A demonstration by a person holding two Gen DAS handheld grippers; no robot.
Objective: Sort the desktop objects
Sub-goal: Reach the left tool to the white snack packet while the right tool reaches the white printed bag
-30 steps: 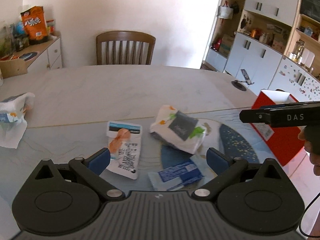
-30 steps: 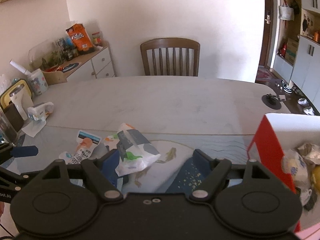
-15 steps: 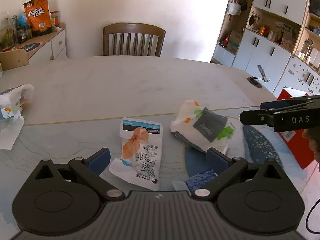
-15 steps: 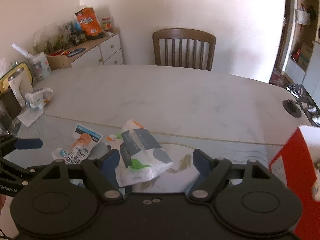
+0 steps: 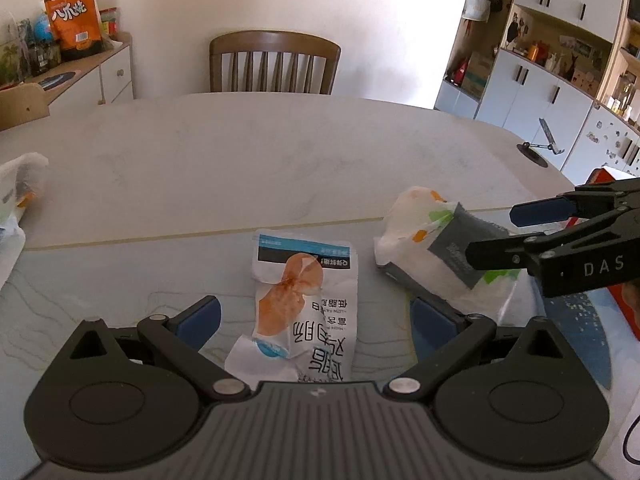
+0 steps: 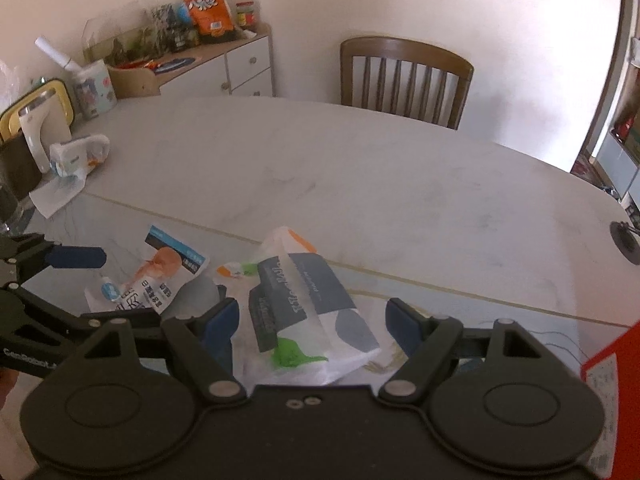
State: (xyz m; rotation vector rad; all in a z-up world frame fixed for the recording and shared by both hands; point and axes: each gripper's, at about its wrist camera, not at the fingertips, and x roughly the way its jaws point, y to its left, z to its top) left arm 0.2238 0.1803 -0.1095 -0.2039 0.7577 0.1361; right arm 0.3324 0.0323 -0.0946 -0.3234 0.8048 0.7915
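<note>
A: How much room is there around the left gripper (image 5: 314, 320)?

B: Its jaws stand wide apart with nothing clamped. The snack packet (image 5: 306, 304) lies flat on the table (image 5: 248, 160) between the two fingers, and there is bare mat on either side of it. Beyond the packet the tabletop is open right up to its far edge, where a chair (image 5: 275, 62) stands.

A: And the right gripper (image 6: 312, 328)?

B: Also spread wide, holding nothing. The tissue pack (image 6: 308, 308) sits between its fingers; whether the pads touch the pack cannot be told. The packet lies just to the left of that pack, partly under its edge, so the two grippers work close beside each other.

A: Any edges nearby?

B: A thin seam crosses the table just past both items. To the right of the right gripper a red box (image 6: 608, 384) rises at the frame edge.

A: What does one view add?

B: The left view shows the right gripper from the side, its fingers over the tissue pack, and the cabinets (image 5: 560, 72) along the right wall. The right view shows the left gripper's finger (image 6: 76, 258) beside the packet, plus another tissue pack (image 6: 78, 154) and a white jug (image 6: 42, 128) far off to the left.
</note>
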